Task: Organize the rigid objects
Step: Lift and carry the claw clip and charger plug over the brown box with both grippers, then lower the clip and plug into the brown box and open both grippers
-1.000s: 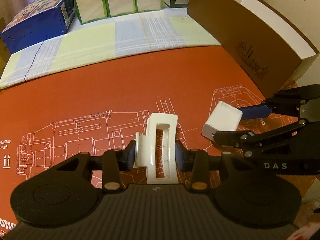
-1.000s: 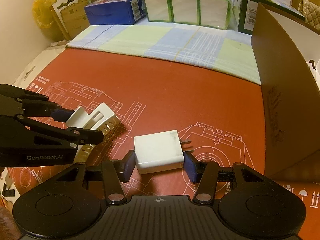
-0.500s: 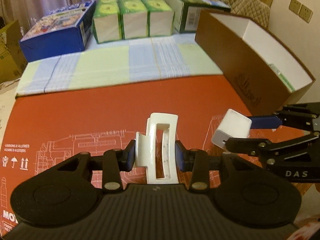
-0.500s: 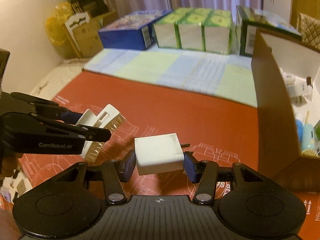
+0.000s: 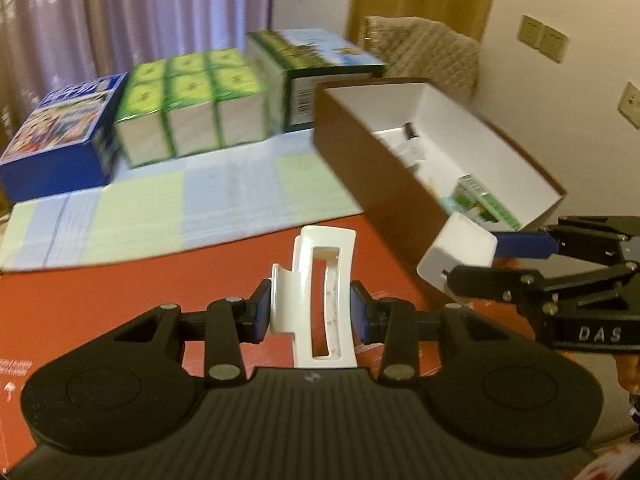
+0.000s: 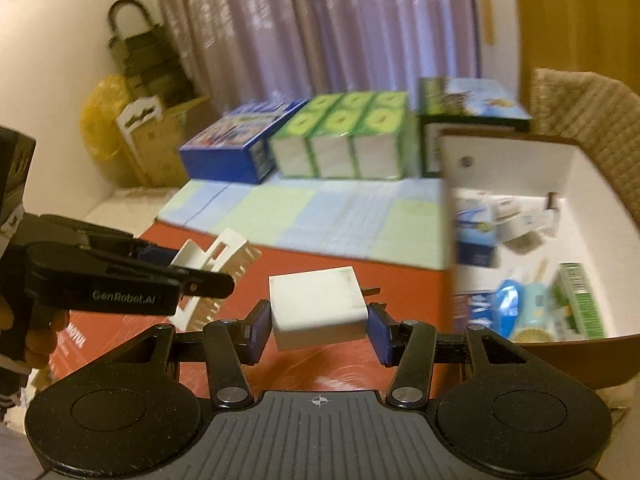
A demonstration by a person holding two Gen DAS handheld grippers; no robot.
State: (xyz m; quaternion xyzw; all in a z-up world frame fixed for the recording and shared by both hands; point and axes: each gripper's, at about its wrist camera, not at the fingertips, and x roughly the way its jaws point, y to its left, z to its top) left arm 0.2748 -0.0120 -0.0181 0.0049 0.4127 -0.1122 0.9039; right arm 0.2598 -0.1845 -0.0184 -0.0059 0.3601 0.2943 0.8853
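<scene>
My left gripper (image 5: 310, 312) is shut on a white hair claw clip (image 5: 324, 292) and holds it in the air above the red mat (image 5: 120, 300). My right gripper (image 6: 318, 328) is shut on a white plug adapter (image 6: 316, 304), also held above the mat. The adapter shows in the left wrist view (image 5: 456, 252) beside the brown box (image 5: 380, 184). The clip shows in the right wrist view (image 6: 216, 272), left of the adapter. The brown box with a white inside (image 6: 520, 160) lies to the right and holds several small items.
A striped cloth (image 5: 180, 204) lies behind the mat. A blue box (image 5: 60, 136), green tissue packs (image 5: 192, 108) and a dark green box (image 5: 320, 76) stand along the back. A cardboard box and a yellow bag (image 6: 104, 120) are at the far left.
Both grippers have risen off the mat with their objects and tilted up. The brown box's inside has come into view. The right gripper is nearer the box.
</scene>
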